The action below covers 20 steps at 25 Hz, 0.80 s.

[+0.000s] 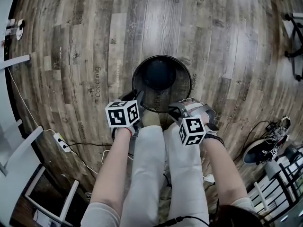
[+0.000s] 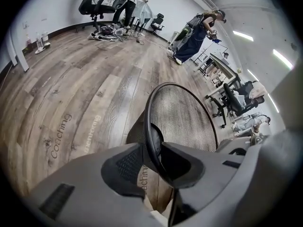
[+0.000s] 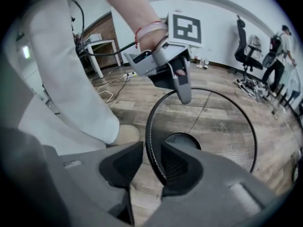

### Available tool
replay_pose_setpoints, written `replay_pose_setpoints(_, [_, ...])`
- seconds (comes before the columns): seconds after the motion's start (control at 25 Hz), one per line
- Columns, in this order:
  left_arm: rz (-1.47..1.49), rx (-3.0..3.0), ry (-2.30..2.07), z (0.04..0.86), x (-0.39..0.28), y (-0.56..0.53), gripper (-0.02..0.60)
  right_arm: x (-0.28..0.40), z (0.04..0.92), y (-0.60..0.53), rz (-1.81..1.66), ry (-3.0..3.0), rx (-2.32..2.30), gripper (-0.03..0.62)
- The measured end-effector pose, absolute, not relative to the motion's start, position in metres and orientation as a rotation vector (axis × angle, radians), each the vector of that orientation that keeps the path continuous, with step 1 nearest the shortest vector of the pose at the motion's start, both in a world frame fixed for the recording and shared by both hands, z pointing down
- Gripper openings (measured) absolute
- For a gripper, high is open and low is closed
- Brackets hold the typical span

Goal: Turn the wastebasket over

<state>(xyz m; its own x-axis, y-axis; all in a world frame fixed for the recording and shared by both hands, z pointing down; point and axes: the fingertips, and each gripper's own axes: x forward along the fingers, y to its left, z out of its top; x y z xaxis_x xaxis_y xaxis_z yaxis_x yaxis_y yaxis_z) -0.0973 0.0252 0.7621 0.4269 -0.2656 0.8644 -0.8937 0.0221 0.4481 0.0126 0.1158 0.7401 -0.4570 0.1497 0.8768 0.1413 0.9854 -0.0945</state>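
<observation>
A mesh wastebasket stands mouth-up on the wooden floor at a person's feet, not yet turned over, its near rim clamped in the left hand-held gripper while the right hand-held gripper straddles that rim, its 2 jaws apart.

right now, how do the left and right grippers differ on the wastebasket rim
The left gripper clamps the wastebasket rim with no gap showing; the right gripper leaves a gap at one pad. The left gripper is at the rim's near left, the right gripper its near right. Both straddle the rim.
</observation>
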Motion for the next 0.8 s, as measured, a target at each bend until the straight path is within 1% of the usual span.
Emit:
replay_pose_setpoints(0.12, [0.711, 1.546, -1.081, 0.757, -0.099, 0.028, 0.114, 0.015, 0.735, 0.119, 0.126, -2.093, -0.189, 0.140])
replay_pose_setpoints(0.24, [0.732, 1.575, -1.110, 0.750, -0.100, 0.030, 0.118, 0.018, 0.724, 0.121, 0.260, -2.143, -0.158, 0.163])
replay_pose_setpoints(0.52, [0.699, 1.645, -1.203, 0.720, -0.112, 0.024, 0.121, 0.022, 0.683, 0.089, 0.479, -2.265, 0.091, 0.159])
replay_pose_setpoints(0.6, [0.694, 1.649, -1.221, 0.711, -0.117, 0.024, 0.121, 0.021, 0.672, 0.082, 0.504, -2.285, 0.136, 0.133])
replay_pose_setpoints(0.76, [0.645, 1.694, -1.236, 0.686, -0.119, 0.017, 0.121, 0.023, 0.649, 0.067, 0.541, -2.319, 0.236, 0.013])
replay_pose_setpoints(0.8, [0.631, 1.716, -1.235, 0.679, -0.117, 0.014, 0.120, 0.023, 0.642, 0.063, 0.554, -2.333, 0.261, 0.002])
